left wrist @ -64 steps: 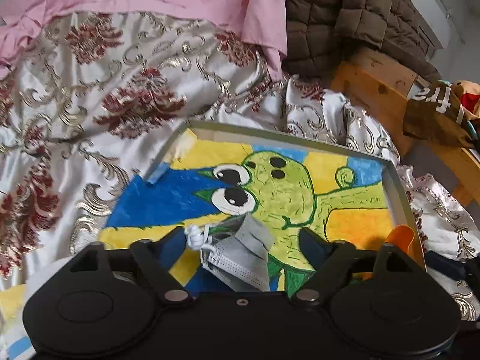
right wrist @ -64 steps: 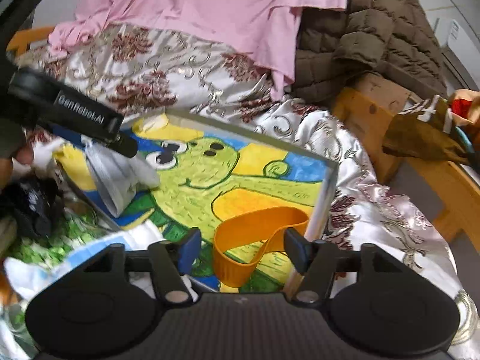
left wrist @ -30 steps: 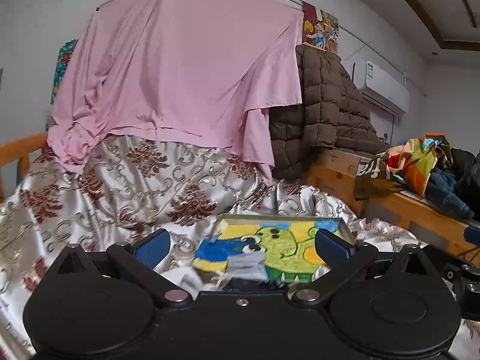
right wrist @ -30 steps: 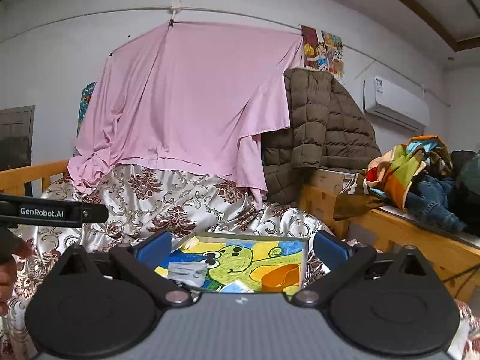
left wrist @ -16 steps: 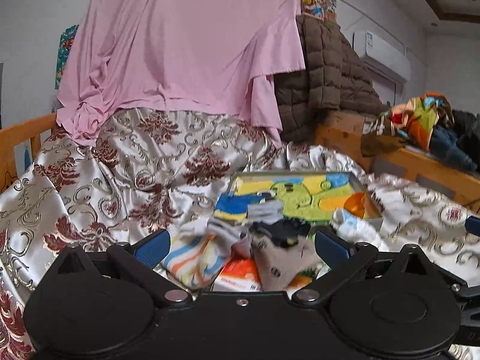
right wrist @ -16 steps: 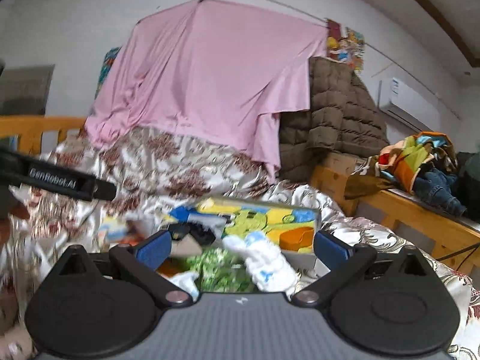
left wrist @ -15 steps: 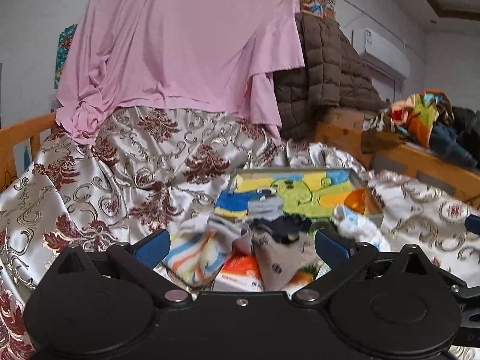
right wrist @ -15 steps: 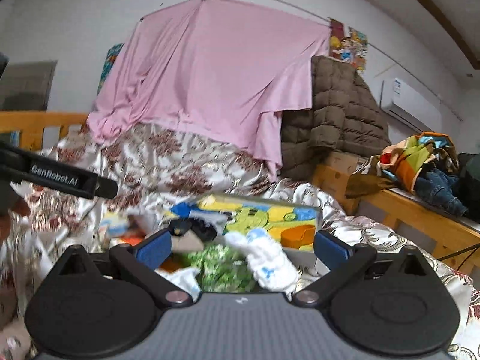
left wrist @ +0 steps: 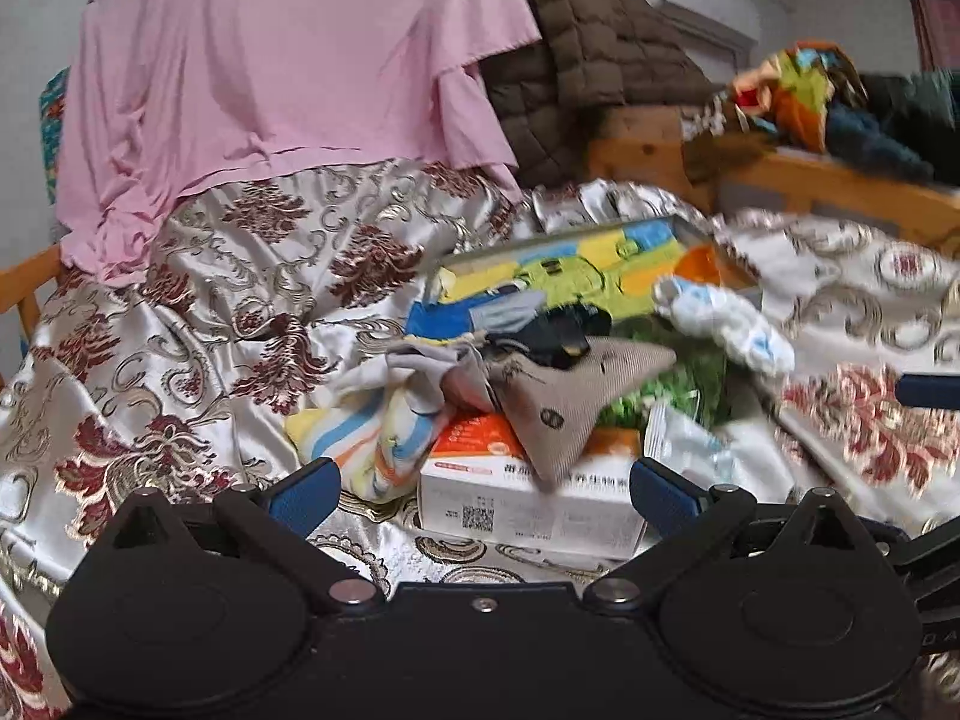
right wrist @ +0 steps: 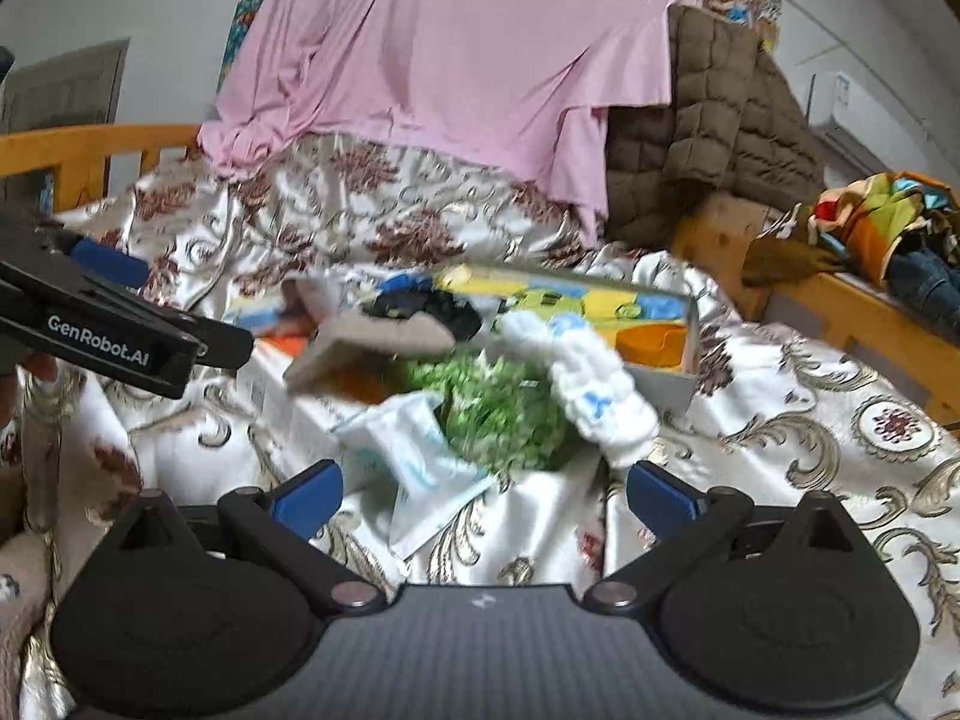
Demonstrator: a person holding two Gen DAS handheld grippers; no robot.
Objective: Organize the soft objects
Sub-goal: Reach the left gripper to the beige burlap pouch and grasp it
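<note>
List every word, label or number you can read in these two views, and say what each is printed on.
"GenRobot.AI": white lettering on the side of the left claw, seen in the right wrist view.
White and orange box: printed characters and a QR code, too blurred to read.
Beige sock: small round mark, unreadable.

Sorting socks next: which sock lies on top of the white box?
The beige sock, draped over the white box; the striped sock lies beside it, the fluffy white one further right.

Left gripper (left wrist: 483,483): jaws spread wide, nothing between blue pads (left wrist: 303,495), pointed forward and slightly down. Right gripper (right wrist: 483,495): likewise wide apart, empty, aimed forward and down. Left gripper body seen at left edge of right wrist view, held level; fingertip of hand (right wrist: 39,367) visible beneath it.
</note>
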